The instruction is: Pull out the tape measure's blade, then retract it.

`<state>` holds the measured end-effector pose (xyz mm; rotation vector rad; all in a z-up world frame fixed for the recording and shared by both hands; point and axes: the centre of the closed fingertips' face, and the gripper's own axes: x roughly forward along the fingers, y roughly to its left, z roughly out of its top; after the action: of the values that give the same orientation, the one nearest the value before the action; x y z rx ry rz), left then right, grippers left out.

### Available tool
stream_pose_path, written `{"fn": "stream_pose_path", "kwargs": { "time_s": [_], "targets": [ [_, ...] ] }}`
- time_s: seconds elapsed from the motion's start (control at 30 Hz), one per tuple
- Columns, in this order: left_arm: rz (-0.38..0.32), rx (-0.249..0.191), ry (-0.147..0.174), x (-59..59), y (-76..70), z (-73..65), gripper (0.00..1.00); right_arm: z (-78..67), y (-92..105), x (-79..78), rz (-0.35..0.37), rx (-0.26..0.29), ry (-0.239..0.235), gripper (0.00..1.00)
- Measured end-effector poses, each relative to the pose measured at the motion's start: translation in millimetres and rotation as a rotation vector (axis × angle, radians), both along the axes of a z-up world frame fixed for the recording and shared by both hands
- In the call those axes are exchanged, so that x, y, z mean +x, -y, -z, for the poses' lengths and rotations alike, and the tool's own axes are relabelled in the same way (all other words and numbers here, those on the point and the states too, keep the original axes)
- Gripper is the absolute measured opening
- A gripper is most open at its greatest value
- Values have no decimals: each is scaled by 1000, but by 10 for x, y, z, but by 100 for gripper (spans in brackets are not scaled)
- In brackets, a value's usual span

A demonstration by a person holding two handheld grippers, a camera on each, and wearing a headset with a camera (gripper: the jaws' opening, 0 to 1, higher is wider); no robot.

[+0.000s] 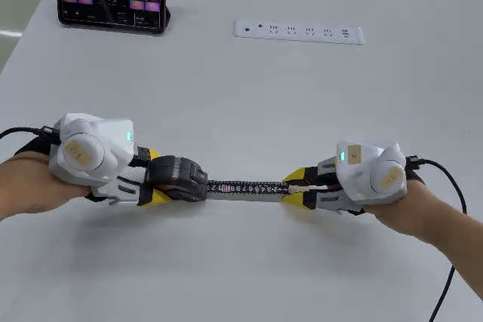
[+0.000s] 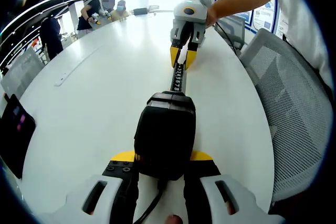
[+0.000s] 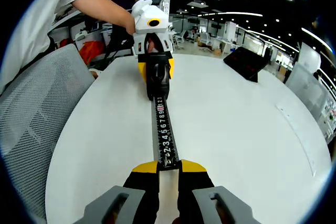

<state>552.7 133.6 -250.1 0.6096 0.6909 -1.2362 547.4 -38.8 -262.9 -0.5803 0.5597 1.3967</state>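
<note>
My left tool (image 1: 157, 179) clamps the black tape measure (image 1: 181, 177) by its case, over the white tabletop (image 1: 249, 96). My right tool (image 1: 293, 187) pinches the blade (image 1: 245, 187) end, with the blade stretched straight between the 2.

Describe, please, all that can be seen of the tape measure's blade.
The blade is a narrow dark strip, seemingly metal, printed with pale numerals and some red marks. It is partly drawn out and runs straight from the black case, held by the left gripper, to the right gripper, whose jaws are shut on its end. It lies low over the white table; contact unclear.
</note>
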Motion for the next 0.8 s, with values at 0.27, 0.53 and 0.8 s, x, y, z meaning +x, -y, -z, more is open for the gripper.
{"fn": "stream_pose_path", "kwargs": {
  "time_s": [0.27,0.53,0.8],
  "targets": [
    [-4,3,-1,-16,6,-1,28,-4,83,1,-1,-13,2,9],
    [-3,2,-2,-15,7,2,28,6,142,5,1,-22,1,9],
    [-3,2,-1,-13,9,1,28,16,232,18,12,-33,-1,8]
  ]
}}
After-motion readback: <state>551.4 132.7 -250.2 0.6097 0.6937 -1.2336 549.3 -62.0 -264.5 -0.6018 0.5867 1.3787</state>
